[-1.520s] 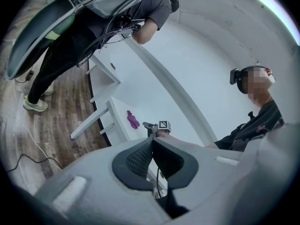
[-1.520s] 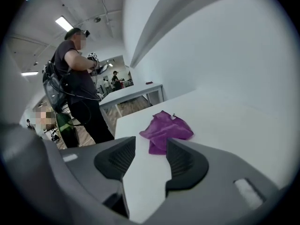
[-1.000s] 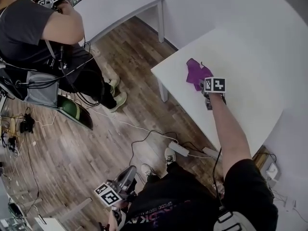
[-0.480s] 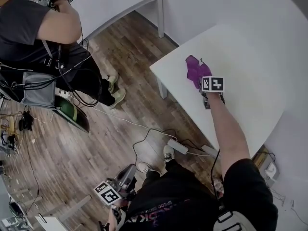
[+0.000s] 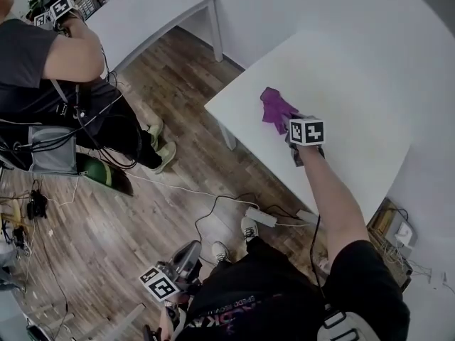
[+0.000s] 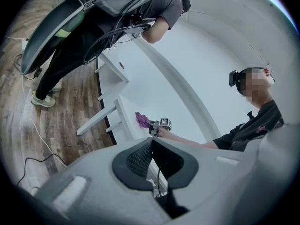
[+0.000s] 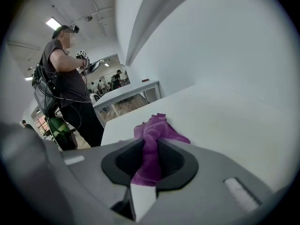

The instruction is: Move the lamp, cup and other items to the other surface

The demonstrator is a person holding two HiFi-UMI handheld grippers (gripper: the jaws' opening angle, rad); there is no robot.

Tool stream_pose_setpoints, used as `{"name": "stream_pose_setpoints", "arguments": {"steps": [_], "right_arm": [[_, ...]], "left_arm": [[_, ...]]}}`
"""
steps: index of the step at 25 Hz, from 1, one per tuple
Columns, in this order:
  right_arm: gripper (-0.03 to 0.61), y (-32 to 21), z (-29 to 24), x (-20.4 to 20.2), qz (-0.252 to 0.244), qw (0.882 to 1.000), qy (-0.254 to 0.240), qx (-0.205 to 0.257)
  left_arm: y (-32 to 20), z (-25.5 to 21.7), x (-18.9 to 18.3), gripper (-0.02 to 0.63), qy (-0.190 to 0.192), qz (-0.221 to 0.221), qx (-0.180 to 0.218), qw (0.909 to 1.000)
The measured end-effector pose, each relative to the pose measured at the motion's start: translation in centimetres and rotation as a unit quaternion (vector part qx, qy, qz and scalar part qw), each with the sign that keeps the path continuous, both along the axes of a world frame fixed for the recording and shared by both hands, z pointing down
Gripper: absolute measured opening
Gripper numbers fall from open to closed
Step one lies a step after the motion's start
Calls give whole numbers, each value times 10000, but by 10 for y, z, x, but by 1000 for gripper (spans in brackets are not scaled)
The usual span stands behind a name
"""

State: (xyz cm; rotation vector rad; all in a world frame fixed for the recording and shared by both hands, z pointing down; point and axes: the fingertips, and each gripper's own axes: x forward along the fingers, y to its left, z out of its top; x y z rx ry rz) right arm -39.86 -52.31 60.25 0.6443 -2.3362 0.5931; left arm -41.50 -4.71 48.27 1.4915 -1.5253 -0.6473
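The purple cloth [image 5: 274, 107] is sitting bunched up near the front corner of the white counter [image 5: 355, 69]. Your right hand-held gripper [image 7: 151, 142] is pinching a fold of it. Its jaws have just been closing, and the fabric is now squeezed between the pads.

I'd say you're grabbing enough material, so go for a straight lift until the loose end is hanging clear of the counter edge, then carry it. Dragging it sideways will probably tug the fold out.

Your left hand-held gripper [image 5: 186, 258] is hanging low by your hip, jaws together on nothing.

Around you, a cable [image 5: 213, 203] and a power strip [image 5: 263, 217] are lying on the wooden floor [image 5: 128, 204], so watch your feet. A second white counter [image 5: 149, 9] is standing across the room, beside another person [image 5: 43, 62].
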Motion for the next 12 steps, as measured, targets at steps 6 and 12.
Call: {"name": "stream_pose_setpoints", "arguments": {"steps": [6,12], "right_arm": [[80,24,-35,29,308,9983,-490,111],[80,70,-77,58,498,9940,-953,215]], "left_arm": [[2,-1,-2,2,28,444,148,9989],[6,-12,-3,2,21,936,337,9950]]}}
